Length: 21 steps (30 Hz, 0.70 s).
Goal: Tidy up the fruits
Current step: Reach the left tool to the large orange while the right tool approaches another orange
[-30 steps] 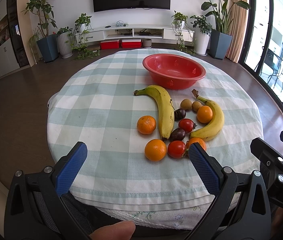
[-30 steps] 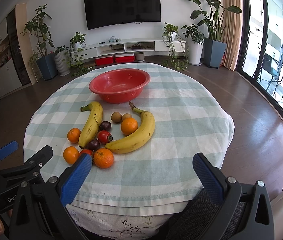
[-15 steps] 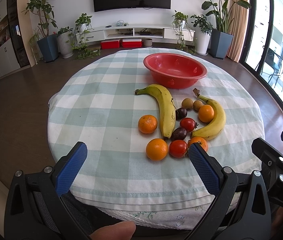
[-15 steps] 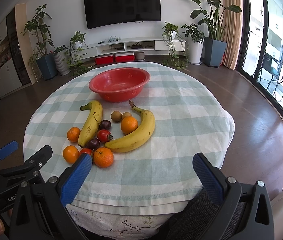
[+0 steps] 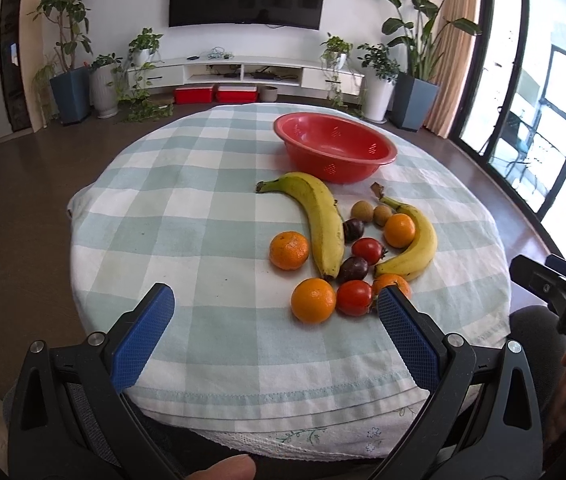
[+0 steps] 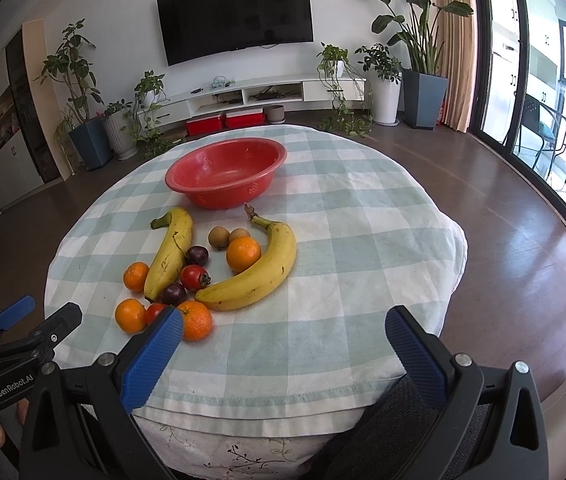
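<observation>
With red bowl [image 5: 335, 148] empty, fruits [image 5: 347, 252] all on tabletop [image 5: 187, 208], nothing sorted yet; both tools gaping, unloaded.

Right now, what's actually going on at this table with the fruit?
A person holds a gripper in each hand at the near edge of a round table. The left gripper and right gripper are both open and hold nothing. Two bananas, oranges, tomatoes and small dark and brown fruits lie loose on the checked cloth. The red bowl behind them holds no fruit, so sorting has not started.
</observation>
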{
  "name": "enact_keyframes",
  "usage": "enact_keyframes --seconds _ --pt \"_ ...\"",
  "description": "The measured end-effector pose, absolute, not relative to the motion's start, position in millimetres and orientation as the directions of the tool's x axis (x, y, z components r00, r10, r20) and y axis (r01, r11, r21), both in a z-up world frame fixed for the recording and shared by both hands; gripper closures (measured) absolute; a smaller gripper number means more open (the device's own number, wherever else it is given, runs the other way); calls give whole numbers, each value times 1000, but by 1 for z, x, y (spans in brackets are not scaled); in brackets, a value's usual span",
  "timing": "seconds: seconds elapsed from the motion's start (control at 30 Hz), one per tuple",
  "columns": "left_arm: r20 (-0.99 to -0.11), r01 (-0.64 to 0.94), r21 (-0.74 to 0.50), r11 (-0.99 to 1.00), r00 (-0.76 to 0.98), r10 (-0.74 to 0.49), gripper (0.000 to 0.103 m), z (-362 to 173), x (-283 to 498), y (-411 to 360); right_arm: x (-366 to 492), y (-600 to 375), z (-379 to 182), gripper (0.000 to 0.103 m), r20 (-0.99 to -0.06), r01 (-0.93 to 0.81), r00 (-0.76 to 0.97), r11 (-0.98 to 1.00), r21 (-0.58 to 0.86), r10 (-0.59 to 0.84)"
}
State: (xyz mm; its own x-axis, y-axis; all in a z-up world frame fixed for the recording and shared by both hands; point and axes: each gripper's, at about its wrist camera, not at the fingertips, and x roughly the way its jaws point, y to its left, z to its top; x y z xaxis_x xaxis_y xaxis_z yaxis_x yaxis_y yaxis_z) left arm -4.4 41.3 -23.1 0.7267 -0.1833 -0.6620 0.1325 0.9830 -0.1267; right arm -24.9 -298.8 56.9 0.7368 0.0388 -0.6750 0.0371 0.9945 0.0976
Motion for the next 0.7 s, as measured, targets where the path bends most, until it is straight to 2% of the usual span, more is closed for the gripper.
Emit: enact_keyframes --seconds 0.07,0.2,0.4,0.47,0.6,0.7 --pt "-661 137 -115 984 729 -179 0 -26 -5 44 -19 -308 54 0 -661 28 747 989 146 76" --pt "-729 153 -32 988 672 -128 0 -37 3 37 -17 -316 51 0 -634 -5 754 967 255 171" --pt "-788 186 -53 981 595 -156 0 -49 26 31 -10 -313 45 6 -655 -59 731 973 223 194" --pt "-789 227 -58 972 586 -184 0 -51 32 28 -5 -314 40 7 -663 -75 715 967 242 222" --pt "-794 339 36 940 581 -179 0 -54 39 12 0 -308 34 7 -656 -127 711 963 236 255" --pt "-795 426 5 905 550 -254 1 -58 42 9 6 -300 29 7 -664 -169 692 958 231 282"
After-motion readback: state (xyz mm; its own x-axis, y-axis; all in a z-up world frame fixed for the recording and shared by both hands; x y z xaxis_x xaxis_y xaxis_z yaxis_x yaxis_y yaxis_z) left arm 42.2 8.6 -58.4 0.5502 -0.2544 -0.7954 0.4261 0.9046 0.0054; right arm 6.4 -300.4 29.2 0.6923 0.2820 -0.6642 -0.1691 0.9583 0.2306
